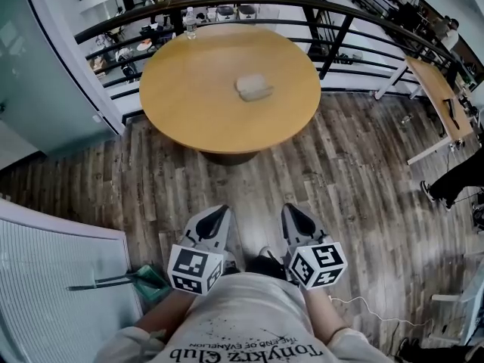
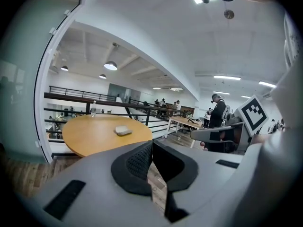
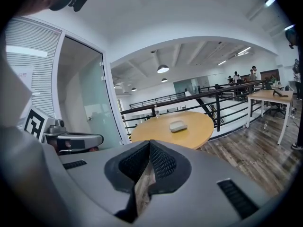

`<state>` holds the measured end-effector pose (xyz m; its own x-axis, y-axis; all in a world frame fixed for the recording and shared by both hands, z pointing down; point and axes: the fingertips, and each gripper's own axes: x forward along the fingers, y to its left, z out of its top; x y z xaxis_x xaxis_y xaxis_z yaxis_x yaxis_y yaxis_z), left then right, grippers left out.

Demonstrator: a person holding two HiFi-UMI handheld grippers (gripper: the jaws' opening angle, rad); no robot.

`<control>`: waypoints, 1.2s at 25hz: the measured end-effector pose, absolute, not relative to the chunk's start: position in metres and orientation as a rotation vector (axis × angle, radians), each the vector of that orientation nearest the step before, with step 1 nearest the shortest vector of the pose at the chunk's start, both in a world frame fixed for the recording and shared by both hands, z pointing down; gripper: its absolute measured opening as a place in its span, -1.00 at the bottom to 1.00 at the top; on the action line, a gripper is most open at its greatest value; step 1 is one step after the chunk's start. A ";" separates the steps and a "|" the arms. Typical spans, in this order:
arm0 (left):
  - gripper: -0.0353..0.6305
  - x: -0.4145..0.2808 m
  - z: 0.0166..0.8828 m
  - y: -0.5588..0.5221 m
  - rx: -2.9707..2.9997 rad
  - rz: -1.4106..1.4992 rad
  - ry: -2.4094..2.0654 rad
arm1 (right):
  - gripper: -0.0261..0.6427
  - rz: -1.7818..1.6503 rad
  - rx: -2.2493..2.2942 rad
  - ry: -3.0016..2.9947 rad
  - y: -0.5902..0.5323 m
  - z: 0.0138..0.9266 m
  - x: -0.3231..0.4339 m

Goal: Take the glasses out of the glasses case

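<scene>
on table (image 1: 189, 104), glasses case (image 1: 254, 86) lies crosswise; left gripper (image 1: 221, 212), right gripper (image 1: 293, 211) fingers closed, empty.

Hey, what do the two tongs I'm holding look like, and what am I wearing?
The left tongs and right tongs are light grey and taper to points, with black textured pads inside. Each carries a white cube with black square markers. You wear a pale T-shirt with black print.
</scene>
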<state>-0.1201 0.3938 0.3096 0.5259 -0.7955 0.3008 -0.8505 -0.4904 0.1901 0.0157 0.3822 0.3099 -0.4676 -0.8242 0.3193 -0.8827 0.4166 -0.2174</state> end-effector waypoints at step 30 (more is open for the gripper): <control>-0.82 -0.093 0.339 0.197 2.430 0.240 -1.401 | -0.85 0.503 1.453 -2.545 0.174 0.338 0.038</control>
<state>-0.0932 0.1967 0.3391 0.5034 -0.8092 0.3031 -0.8639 -0.4649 0.1938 0.0377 0.1736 0.3379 -0.5114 -0.8024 0.3075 -0.8591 0.4686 -0.2059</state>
